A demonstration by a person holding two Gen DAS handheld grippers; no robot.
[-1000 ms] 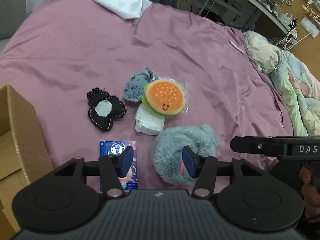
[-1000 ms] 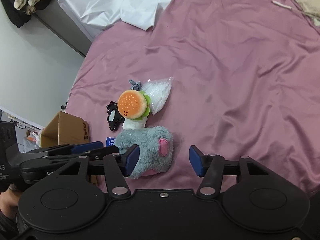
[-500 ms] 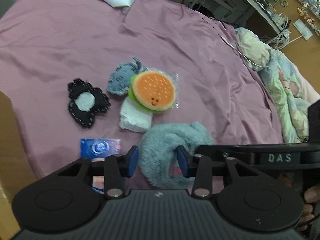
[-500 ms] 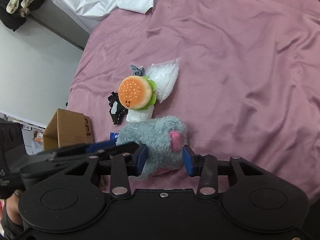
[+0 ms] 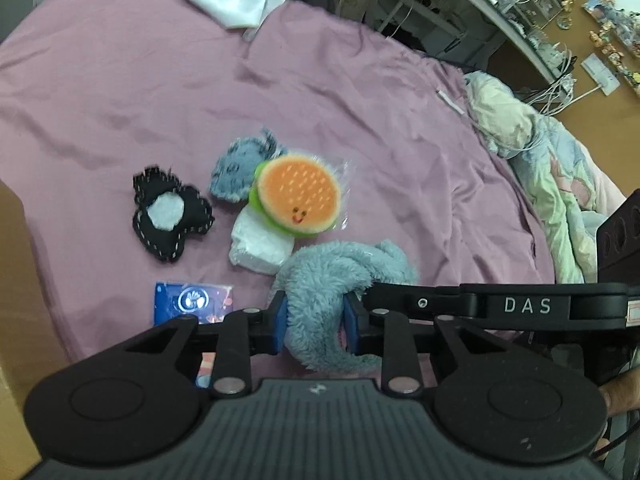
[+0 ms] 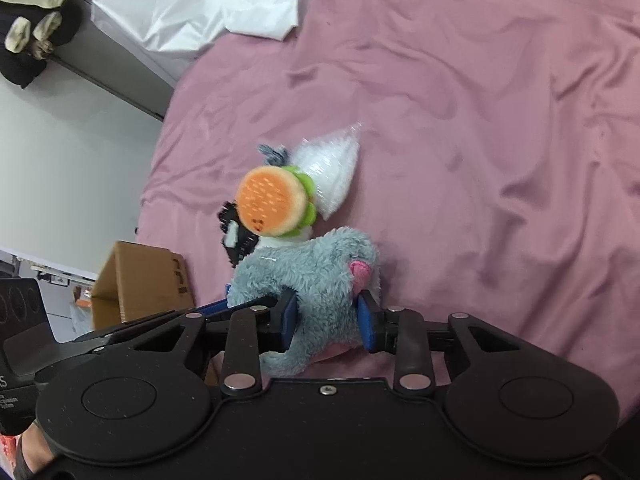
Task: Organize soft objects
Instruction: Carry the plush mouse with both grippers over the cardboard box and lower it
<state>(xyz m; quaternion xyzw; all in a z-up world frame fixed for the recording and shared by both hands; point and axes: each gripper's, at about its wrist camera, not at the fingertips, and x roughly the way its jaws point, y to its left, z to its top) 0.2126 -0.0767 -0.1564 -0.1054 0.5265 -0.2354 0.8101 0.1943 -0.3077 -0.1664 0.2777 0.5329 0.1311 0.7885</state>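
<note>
Both grippers pinch the same fluffy grey plush toy [image 5: 320,280] on the pink bedsheet [image 5: 360,92]: the left gripper [image 5: 314,322] clamps one end, the right gripper [image 6: 327,320] the other. Just beyond the jaws lies the burger plush [image 5: 298,199] on a clear bag. The cardboard box [image 6: 140,280] sits left of the jaws, its inside hidden.
</note>
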